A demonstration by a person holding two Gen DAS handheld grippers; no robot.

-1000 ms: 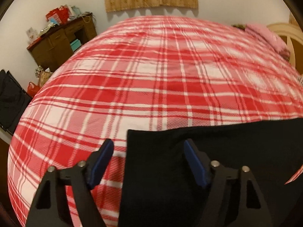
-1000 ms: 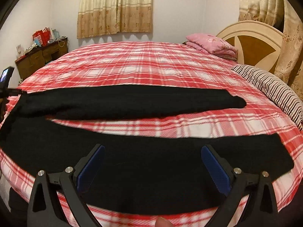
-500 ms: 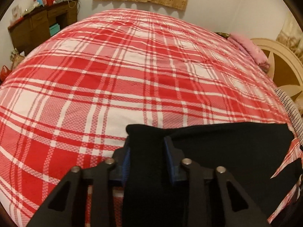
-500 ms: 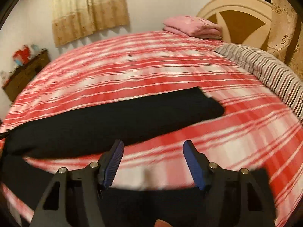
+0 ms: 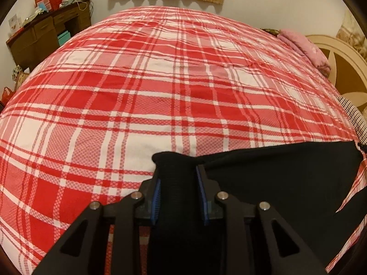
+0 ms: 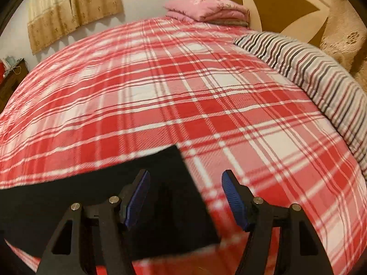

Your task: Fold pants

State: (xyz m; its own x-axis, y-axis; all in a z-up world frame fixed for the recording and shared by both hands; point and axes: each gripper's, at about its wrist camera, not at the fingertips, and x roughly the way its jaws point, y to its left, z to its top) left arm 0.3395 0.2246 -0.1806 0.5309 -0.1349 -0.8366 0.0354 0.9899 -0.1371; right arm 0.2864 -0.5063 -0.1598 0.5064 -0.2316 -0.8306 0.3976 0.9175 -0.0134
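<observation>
Warm, dim indoor light; fisheye bends the edges into dark corners, and the right wrist view is motion-blurred throughout.

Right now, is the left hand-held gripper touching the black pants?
Touching. The left wrist view shows the left hand-held gripper with both blue pads pressed against a bunched fold of the black pants, pinched between them above the plaid bedspread.

The black pants lie spread flat on a red-and-white plaid bed cover, one bunched corner raised off it into a thick upright fold, while a straight-edged leg end rests flat on the plaid farther along.
</observation>
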